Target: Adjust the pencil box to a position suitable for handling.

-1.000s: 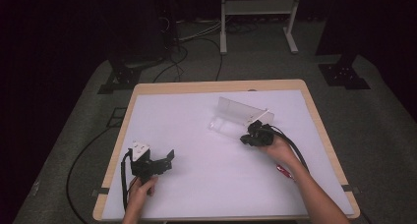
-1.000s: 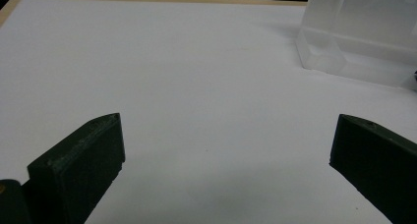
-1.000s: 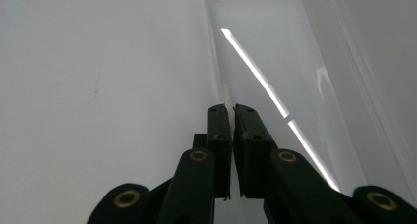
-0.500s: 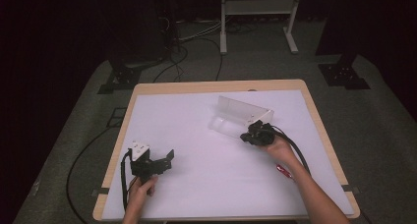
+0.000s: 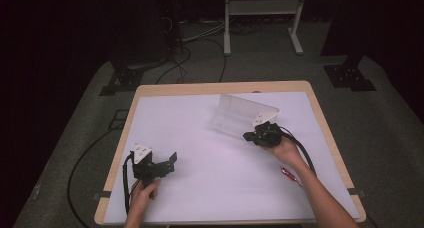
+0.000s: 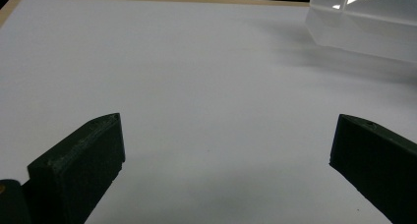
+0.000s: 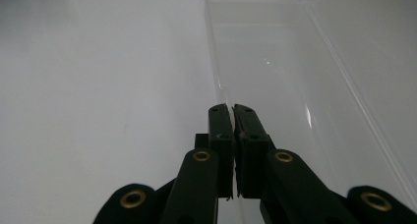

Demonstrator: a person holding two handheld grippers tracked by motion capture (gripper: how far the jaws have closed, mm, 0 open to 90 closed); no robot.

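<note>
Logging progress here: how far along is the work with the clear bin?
Done: the right tool has pinched the clear bin by its thin wall. In hand: the bin stands tipped on the table. Left: the left tool waits open, apart from it.

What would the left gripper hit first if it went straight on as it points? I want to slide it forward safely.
Probably nothing soon: the left gripper, jaws open, faces bare white table. The clear plastic bin lies ahead but off to its right; depth is hard to judge.
</note>
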